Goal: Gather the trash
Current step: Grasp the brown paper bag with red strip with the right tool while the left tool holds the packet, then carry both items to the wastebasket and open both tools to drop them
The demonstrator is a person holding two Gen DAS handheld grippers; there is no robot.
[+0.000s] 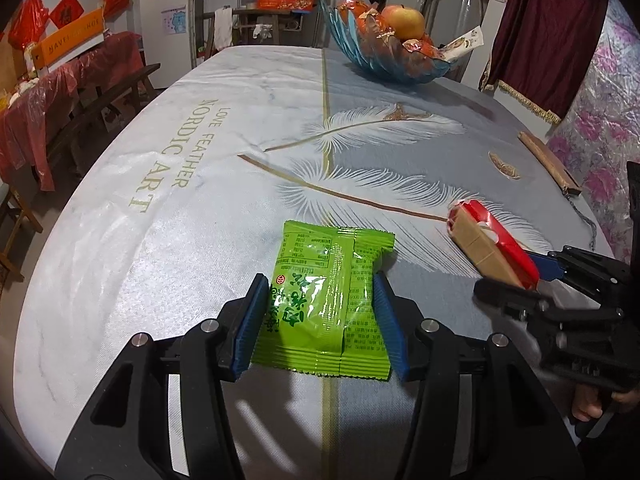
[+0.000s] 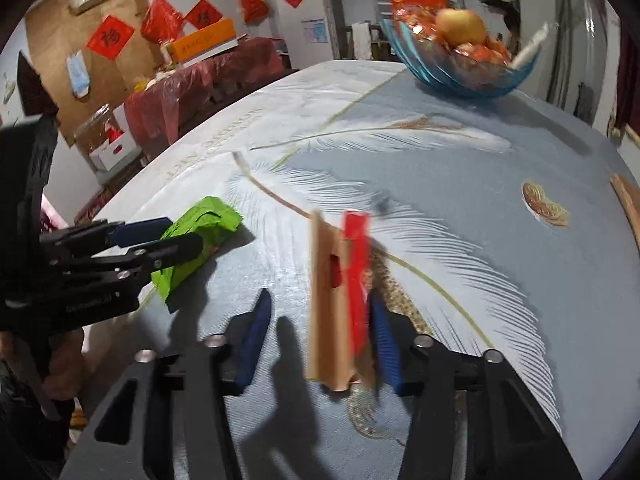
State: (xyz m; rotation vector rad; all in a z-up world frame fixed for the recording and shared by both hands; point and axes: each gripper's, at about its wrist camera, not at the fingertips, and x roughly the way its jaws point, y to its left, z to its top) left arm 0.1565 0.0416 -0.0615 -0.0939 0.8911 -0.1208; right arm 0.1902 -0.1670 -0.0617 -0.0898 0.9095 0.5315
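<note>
In the left wrist view, the left tool [image 1: 320, 316] is nearest, and the green snack packet [image 1: 328, 300] lies flat on the worktop [image 1: 160, 260] between its two blue pads. The pads [image 1: 252, 328] stand at the left and right edges of the packet; I cannot tell if they already press it. To the right, a little farther, the right tool [image 1: 532, 280] is at the near end of the red and brown carton [image 1: 488, 244].

In the right wrist view, the right tool [image 2: 320, 340] has its jaws spread wide. The carton [image 2: 340, 300] stands on edge between them, close against the right pad [image 2: 384, 340] and well apart from the left pad. The picture is blurred, so a firm grip cannot be confirmed.

Farther on the worktop, at the right edge, lies a brown cardboard strip [image 1: 548, 160]. At the far end stands a blue glass bowl [image 1: 384, 56] with an apple [image 1: 404, 20] and orange wrapped things.
</note>
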